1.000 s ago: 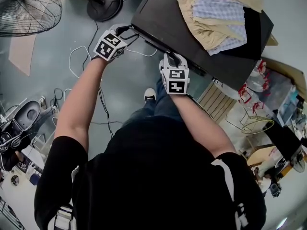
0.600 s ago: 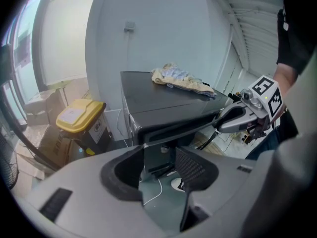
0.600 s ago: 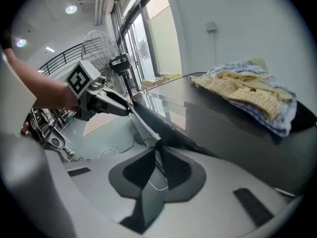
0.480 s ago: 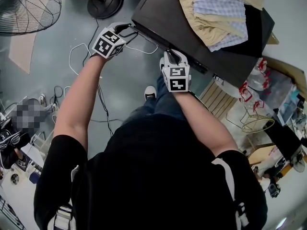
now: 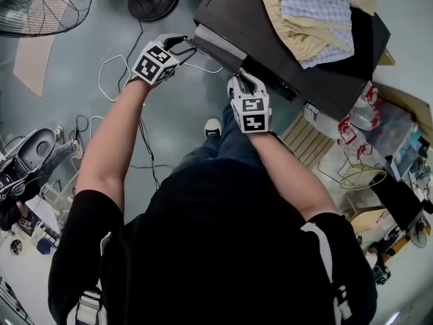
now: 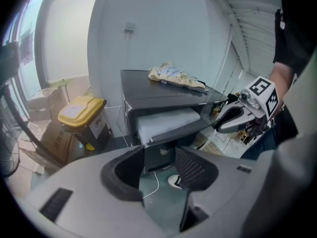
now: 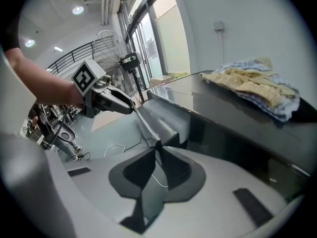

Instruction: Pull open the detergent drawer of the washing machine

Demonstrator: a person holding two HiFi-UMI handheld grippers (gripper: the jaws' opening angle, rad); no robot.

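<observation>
Drawer (image 5: 215,44), pale-topped, juts; right hand-held gripper (image 7: 157,148) seemingly pinches it, left hand-held gripper (image 6: 161,163) gapes.

Soft, even daylight fills the head view: the floor (image 5: 74,73) is pale with only faint shadows, and the washing machine (image 5: 270,39) top is dark with a dull sheen. Straight lines bow toward the edges. In the left gripper view a window (image 6: 67,38) at far left is blown out nearly white, the detergent drawer (image 6: 166,122) shows pale, and the left gripper (image 6: 159,157), near the lens, is soft. The right gripper view has glaring ceiling lamps (image 7: 78,10) at upper left, window light mirrored on the machine's glossy top, black rounded corners, and the right gripper (image 7: 156,150) blurred.
</observation>
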